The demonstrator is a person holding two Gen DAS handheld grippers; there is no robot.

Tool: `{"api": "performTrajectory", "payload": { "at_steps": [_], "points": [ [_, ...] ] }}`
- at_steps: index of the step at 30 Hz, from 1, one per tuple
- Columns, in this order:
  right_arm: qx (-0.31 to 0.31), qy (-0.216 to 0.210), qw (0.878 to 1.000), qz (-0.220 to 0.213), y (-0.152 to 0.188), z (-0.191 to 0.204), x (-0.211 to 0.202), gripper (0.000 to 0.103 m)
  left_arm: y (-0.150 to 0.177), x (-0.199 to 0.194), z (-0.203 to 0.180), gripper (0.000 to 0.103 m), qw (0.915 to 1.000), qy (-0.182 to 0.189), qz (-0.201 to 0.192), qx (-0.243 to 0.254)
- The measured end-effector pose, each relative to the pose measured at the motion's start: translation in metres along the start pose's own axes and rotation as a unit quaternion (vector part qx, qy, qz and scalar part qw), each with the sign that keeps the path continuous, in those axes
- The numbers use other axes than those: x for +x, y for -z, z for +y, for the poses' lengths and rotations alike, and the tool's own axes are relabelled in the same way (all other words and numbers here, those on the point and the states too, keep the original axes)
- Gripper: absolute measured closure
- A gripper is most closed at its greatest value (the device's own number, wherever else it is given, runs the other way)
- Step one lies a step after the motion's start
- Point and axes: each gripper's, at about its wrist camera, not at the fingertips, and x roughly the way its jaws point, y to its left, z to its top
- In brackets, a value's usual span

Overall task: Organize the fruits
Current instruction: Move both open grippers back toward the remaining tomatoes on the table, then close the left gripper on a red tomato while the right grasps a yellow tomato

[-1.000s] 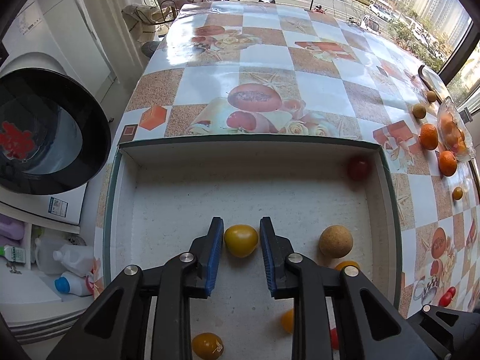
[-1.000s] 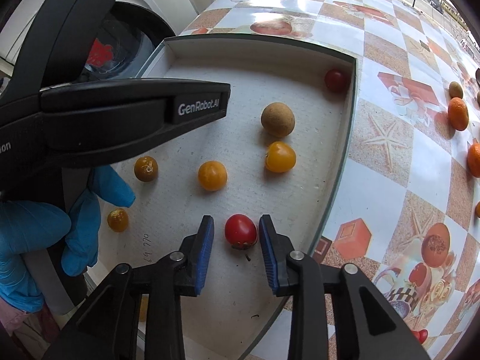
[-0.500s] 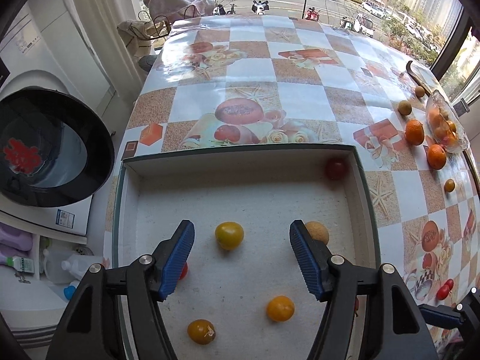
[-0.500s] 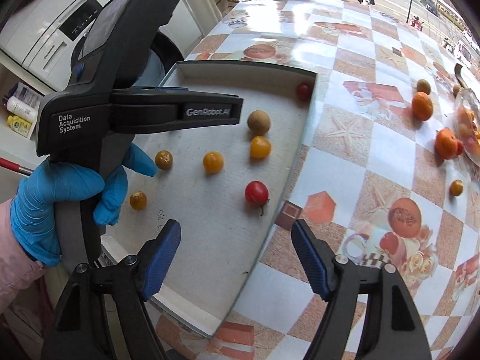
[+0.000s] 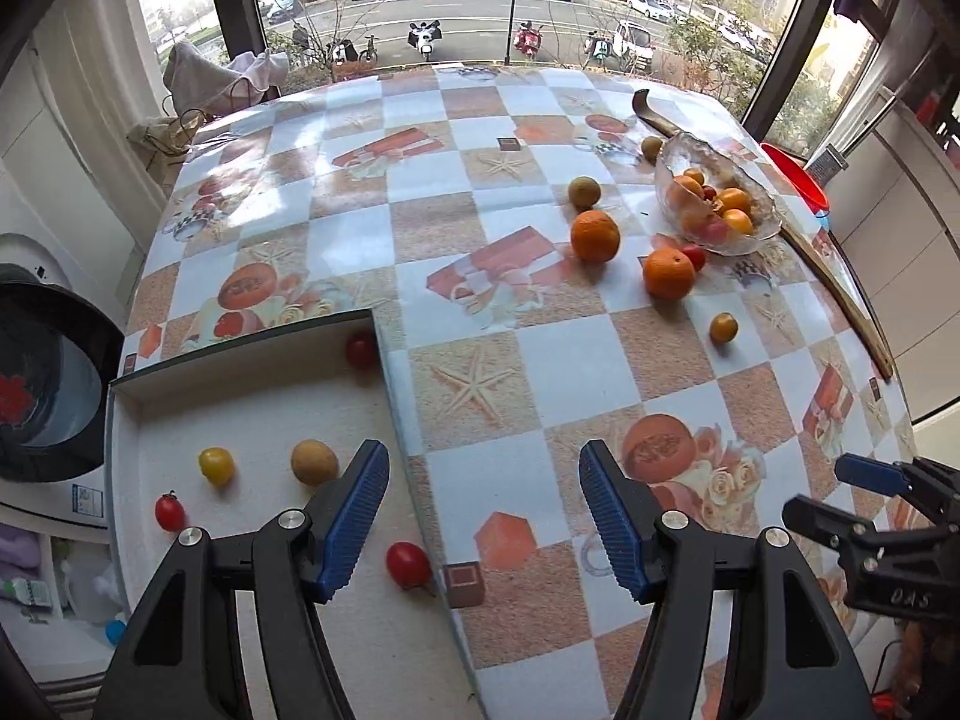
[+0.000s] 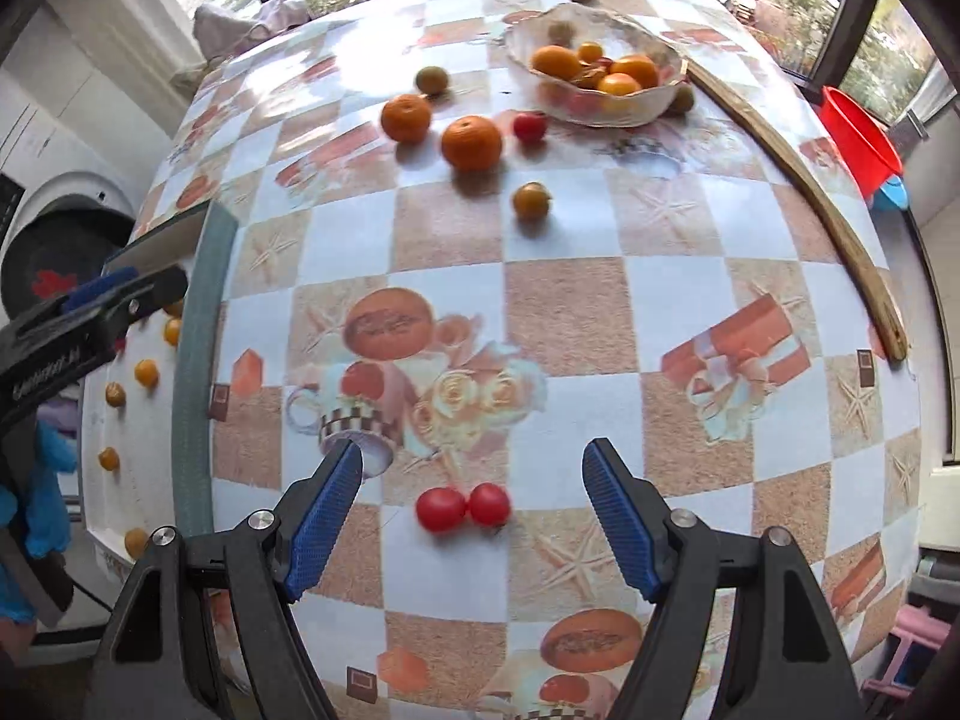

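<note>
Sunlit windows with a street of parked cars beyond frame a table [image 5: 600, 372] covered in a checkered cloth printed with starfish, fruit and gift boxes. Over that cloth the left gripper [image 5: 480, 516] hangs with its blue-padded jaws wide apart and nothing between them; its jaws have just been opening. Just left of it sits a shallow white tray [image 5: 384, 372] with a grey-green rim, holding two red cherry tomatoes [image 5: 408, 564], a yellow tomato [image 5: 216, 465], a tan round fruit [image 5: 314, 462] and another red tomato [image 5: 360, 349] in the far corner. The right gripper [image 6: 474, 510] is also spread wide and empty, its jaws likewise just opened, poised above a pair of red cherry tomatoes [image 6: 462, 506] lying side by side on the cloth, right of the tray. Nothing stands between its pads and that pair. Farther from the tray, toward the windows, two oranges [image 6: 471, 143] sit close together with a small red tomato [image 6: 529, 126] and a small yellow-orange fruit [image 6: 531, 200] nearby. Beyond them is a clear glass bowl [image 6: 600, 108] filled with oranges and small fruits, and a long curved wooden strip [image 6: 840, 222] runs along the table's far-right edge. At the tray's left, a blue-gloved hand [image 6: 36, 504] grips the left tool, beside a washing machine door [image 5: 42, 372].
</note>
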Motion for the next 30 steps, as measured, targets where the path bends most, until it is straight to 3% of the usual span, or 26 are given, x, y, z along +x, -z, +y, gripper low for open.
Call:
{"api": "performTrajectory", "payload": {
  "at_steps": [4,9,14,19,28,30],
  "points": [
    [0.041,-0.004,0.999,-0.013,-0.031,-0.036,0.006,0.024,0.020,0.005,-0.033,0.036,0.9996,0.019,0.020,0.009],
    [0.024,-0.012,1.000,-0.014,-0.061,-0.044,0.023,0.029,0.052,0.014,-0.073,0.036,0.9964,0.050,0.052,0.045],
    [0.010,-0.024,1.000,-0.004,-0.070,-0.044,0.037,0.033,0.076,0.026,-0.104,0.036,0.9917,0.076,0.068,0.077],
    [-0.004,-0.029,1.000,0.004,-0.069,-0.042,0.047,0.033,0.083,0.037,-0.129,0.036,0.9880,0.073,0.063,0.121],
    [-0.026,-0.022,0.999,-0.011,-0.088,-0.033,0.058,0.039,0.079,0.048,-0.148,0.036,0.9873,0.063,0.048,0.138],
    [-0.037,-0.020,0.999,-0.017,-0.094,-0.027,0.060,0.045,0.076,0.049,-0.151,0.037,0.9876,0.063,0.046,0.137]
  ]
}}
